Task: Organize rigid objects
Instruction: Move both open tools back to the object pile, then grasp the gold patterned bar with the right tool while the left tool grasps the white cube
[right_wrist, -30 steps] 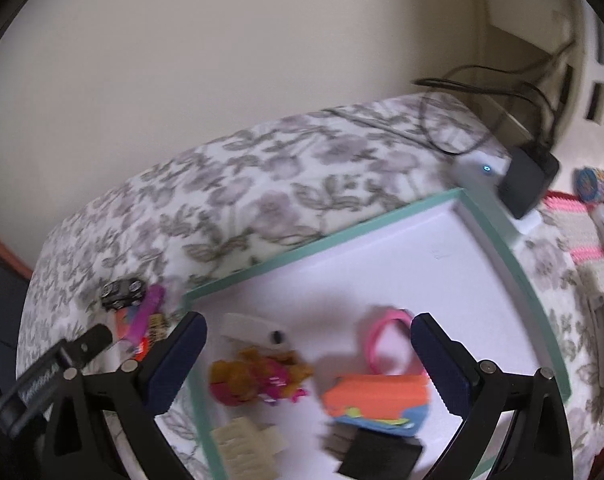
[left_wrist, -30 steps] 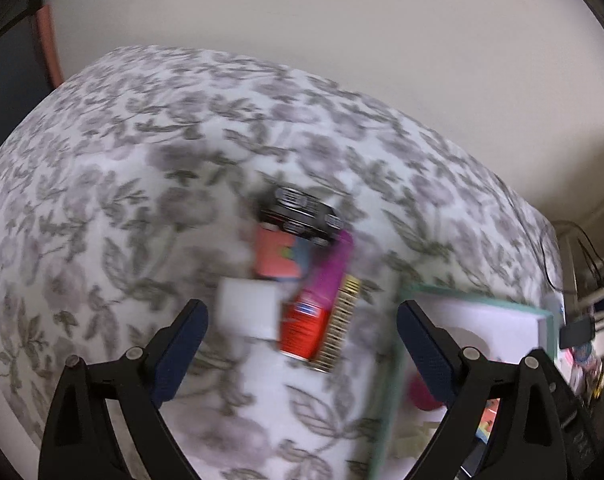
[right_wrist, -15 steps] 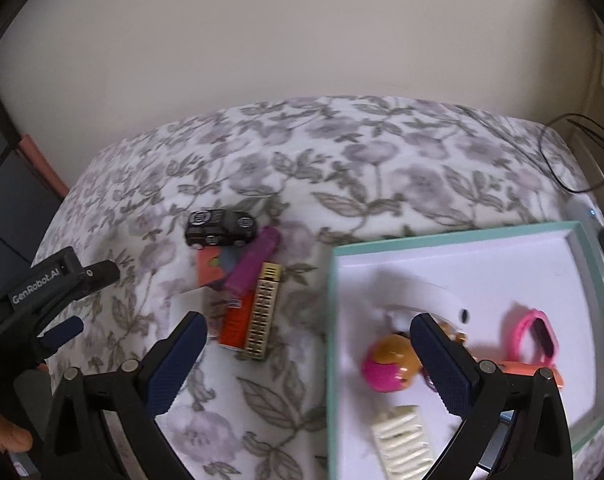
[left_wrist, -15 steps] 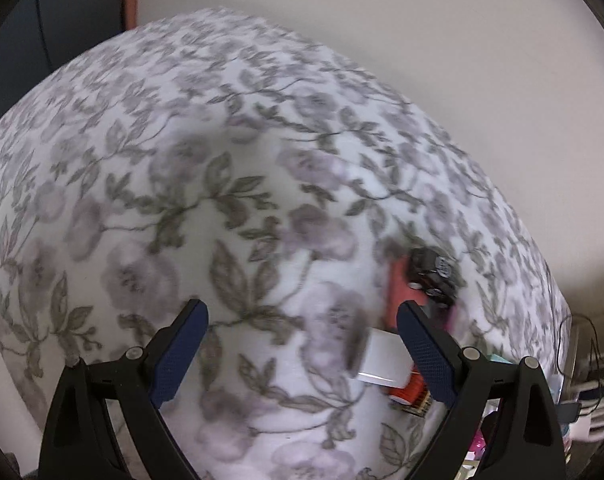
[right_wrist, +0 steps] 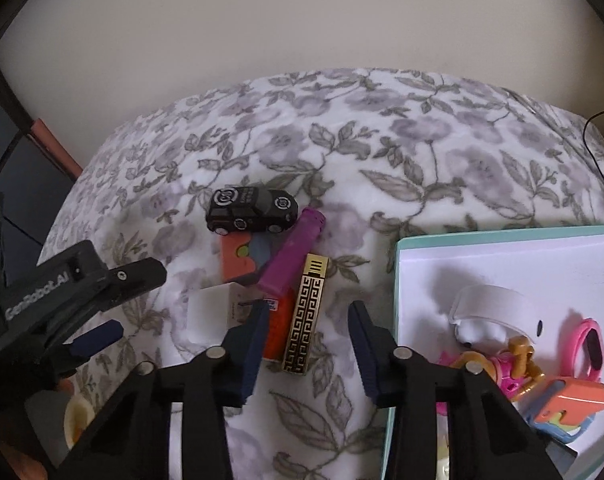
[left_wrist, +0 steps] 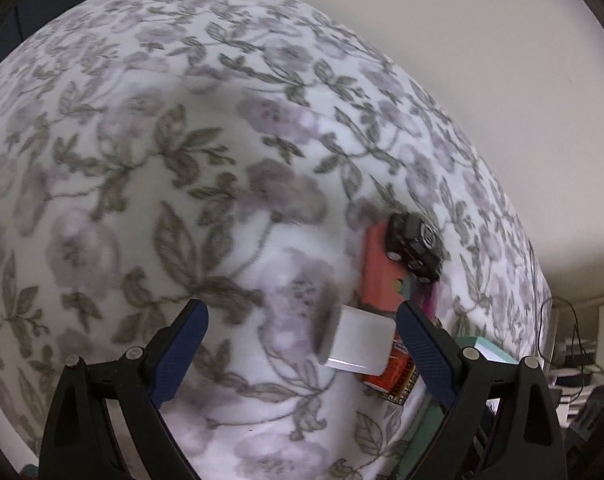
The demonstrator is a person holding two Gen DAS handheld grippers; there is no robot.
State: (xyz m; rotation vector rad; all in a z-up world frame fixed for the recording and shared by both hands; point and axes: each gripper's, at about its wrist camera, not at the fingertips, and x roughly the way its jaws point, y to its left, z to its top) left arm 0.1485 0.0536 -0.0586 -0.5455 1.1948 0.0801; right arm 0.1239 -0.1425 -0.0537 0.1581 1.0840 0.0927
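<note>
On the floral blanket (right_wrist: 381, 152) lies a small heap of loose things: a black toy car (right_wrist: 252, 209) at the far end, a purple tube (right_wrist: 294, 254) slanting below it, a gold-and-black patterned bar (right_wrist: 303, 314) beside that, a red pack (right_wrist: 278, 332) half hidden under the tube and bar, an orange card (right_wrist: 238, 260) partly covered by the car, and a white block (right_wrist: 210, 312). The right tongs (right_wrist: 307, 344) hang over the near end of the heap, spread moderately and holding nothing, the patterned bar lying between the tips. The left tongs (left_wrist: 298, 344) stand wide and empty; in the left wrist view the white block (left_wrist: 357, 344) sits just inside the right-hand tip, blurred, so touching or not is hard to say. To the right a teal-rimmed tray (right_wrist: 501, 234) holds a white band (right_wrist: 489, 300), a pink bracelet (right_wrist: 589, 344), what may be a pink and gold toy (right_wrist: 501, 364) and an orange and blue piece (right_wrist: 569, 404); its near corner is cut off by the right tongs.
</note>
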